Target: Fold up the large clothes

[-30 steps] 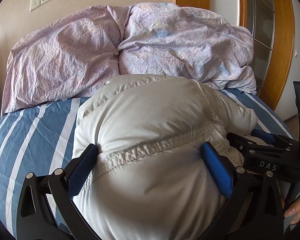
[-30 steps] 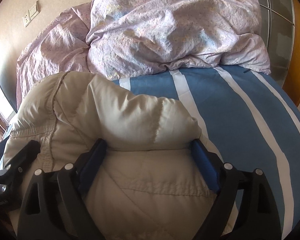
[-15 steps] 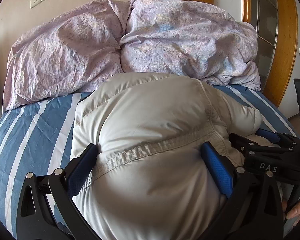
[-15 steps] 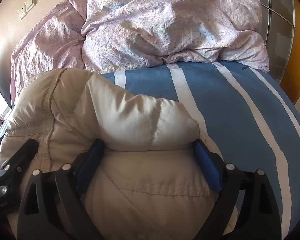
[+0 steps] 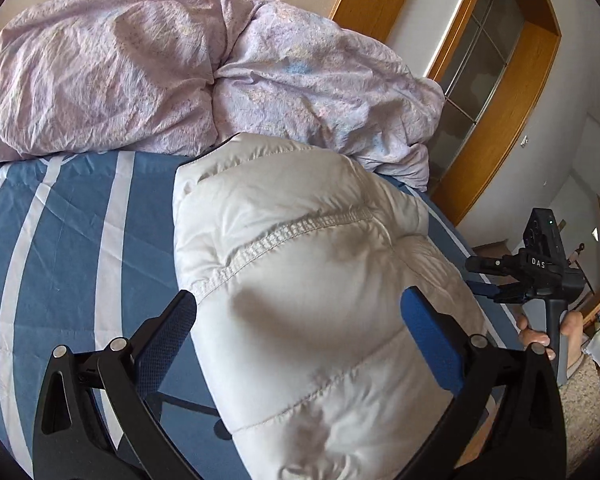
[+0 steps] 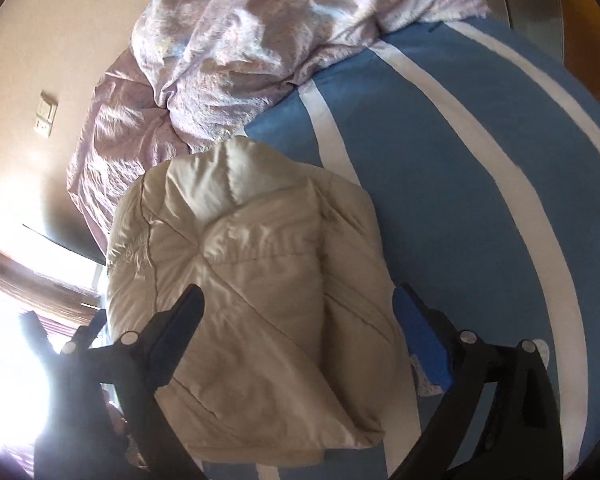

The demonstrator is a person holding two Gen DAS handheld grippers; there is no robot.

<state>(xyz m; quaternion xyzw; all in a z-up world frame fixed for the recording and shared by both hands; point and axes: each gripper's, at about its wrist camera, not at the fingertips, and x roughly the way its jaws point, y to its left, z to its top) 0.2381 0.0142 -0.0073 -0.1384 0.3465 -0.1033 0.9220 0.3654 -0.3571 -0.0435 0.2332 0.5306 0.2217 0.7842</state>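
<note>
left wrist view: a folded pale puffer jacket is seen on the blue-and-white striped bed sheet, filling the centre toward 5 o'clock. the left gripper is held over it, jaws spread wide to either side of the bundle; no pinch on the fabric is seen, so they are read as released. a crumpled lilac duvet is piled at 11 to 1 o'clock. the right gripper is found at 3 o'clock, carried by a hand.

right wrist view: the same jacket is shown as a squarish bundle at centre, extending toward 6 o'clock, on the sheet. the right gripper is seen with jaws opening, the jacket lying between them ungripped. the duvet is heaped at 12 o'clock. glare is noted at 8 o'clock.
</note>
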